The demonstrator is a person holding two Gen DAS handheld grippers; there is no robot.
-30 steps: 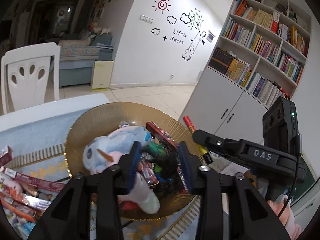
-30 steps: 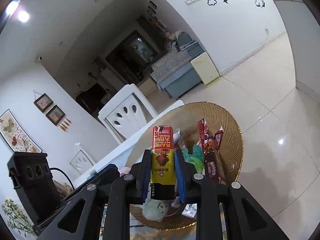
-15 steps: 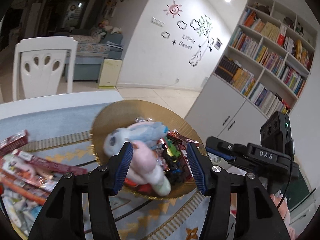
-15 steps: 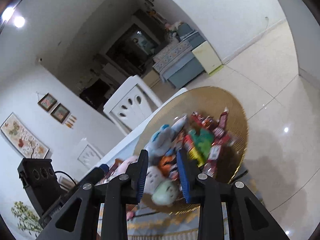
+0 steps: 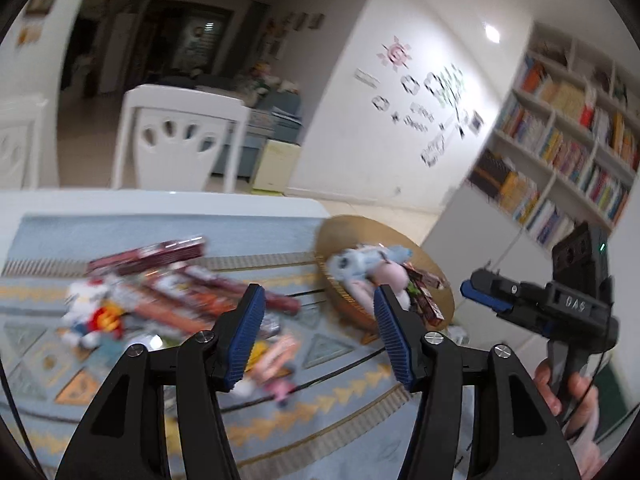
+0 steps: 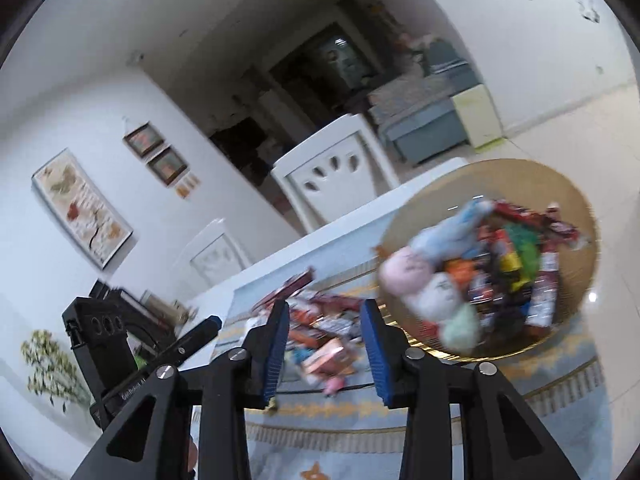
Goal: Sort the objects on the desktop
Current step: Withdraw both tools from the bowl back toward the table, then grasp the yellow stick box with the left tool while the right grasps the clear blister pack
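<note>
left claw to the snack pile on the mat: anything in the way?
Nothing visible. The left claw is open and empty above the patterned mat, and the snack pile lies just beyond its fingertips with open air between. The gold basket sits off to the right, outside that path.

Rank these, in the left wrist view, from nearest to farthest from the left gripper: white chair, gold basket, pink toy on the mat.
1. pink toy, just below the left gripper
2. gold basket, ahead right
3. white chair, beyond the table, ahead left

Bench (image 5: 168,200): white, under a blue patterned cloth (image 5: 340,412).
On cloth: gold basket (image 6: 492,172); loose snack packs (image 5: 168,300); plush toy (image 5: 90,312).
</note>
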